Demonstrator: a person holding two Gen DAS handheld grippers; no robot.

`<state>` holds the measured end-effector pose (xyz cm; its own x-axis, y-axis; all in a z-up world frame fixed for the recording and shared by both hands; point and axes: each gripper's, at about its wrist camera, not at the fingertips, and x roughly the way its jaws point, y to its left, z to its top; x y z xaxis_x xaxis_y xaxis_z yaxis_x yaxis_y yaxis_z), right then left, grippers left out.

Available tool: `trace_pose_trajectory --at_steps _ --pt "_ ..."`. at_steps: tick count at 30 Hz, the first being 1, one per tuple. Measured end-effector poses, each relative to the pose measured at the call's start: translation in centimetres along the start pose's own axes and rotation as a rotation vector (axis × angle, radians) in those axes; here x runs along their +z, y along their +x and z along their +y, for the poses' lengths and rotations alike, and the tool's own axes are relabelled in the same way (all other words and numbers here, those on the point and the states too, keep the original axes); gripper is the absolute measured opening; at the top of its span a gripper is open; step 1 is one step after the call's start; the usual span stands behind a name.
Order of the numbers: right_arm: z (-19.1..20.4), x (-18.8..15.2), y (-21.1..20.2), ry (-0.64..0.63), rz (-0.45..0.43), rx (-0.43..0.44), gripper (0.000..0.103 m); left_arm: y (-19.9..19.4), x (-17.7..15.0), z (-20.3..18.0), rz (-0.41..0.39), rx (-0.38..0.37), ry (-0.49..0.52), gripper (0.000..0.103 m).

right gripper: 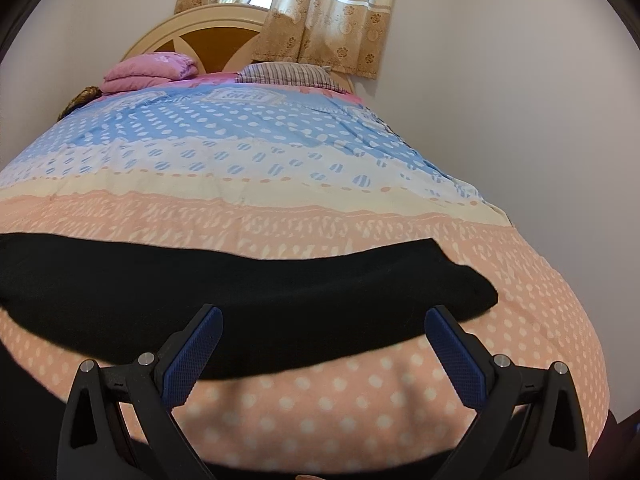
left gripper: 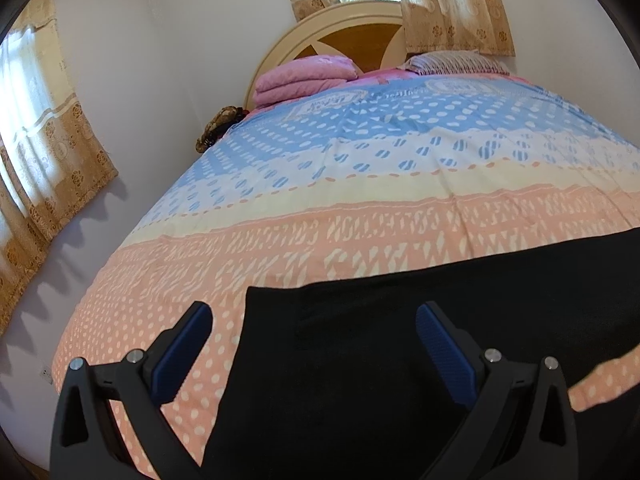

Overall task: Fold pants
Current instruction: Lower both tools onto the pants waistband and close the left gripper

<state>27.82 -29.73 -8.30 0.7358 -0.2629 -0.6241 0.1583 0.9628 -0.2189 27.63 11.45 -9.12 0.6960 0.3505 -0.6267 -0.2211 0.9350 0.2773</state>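
lying flat on bedspread (left gripper: pixel 360 184), black pants (left gripper: pixel 400 360) between spread-fingered left gripper (left gripper: pixel 314 320)

Beyond the pants (left gripper: pixel 400 360), the bed (left gripper: pixel 360 184) lies bare up to the pink quilt (left gripper: pixel 304 78) and pillow (left gripper: pixel 456 62) at its headboard (left gripper: pixel 352 32).

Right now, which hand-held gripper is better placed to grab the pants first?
Probably left. The left hand-held gripper is open with the pants between its fingers, by their corner. The right hand-held gripper, also open, reaches only the near edge.
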Motion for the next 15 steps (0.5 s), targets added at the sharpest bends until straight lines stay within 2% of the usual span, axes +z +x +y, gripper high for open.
trace_pose_trajectory --at_steps 3,6,9,13,15 --pt "-0.7 0.6 0.8 -0.001 0.011 -0.010 0.102 1.3 0.6 0.2 0.024 -0.016 0.000 0.103" --pt "-1.8 1.1 1.9 0.010 0.036 -0.013 0.102 2.8 1.4 0.8 0.060 -0.083 0.003 0.103" --pt "-3.4 1.5 3.1 0.040 0.063 -0.009 0.102 4.8 2.2 2.8 0.109 -0.150 -0.036 0.103" --pt "-5.9 1.9 4.5 0.101 0.093 0.001 0.102 7.1 2.5 5.1 0.185 -0.198 -0.109 0.103" --pt "-7.1 1.9 5.0 0.140 0.105 0.013 0.098 8.0 2.5 6.1 0.202 -0.235 -0.146 0.102"
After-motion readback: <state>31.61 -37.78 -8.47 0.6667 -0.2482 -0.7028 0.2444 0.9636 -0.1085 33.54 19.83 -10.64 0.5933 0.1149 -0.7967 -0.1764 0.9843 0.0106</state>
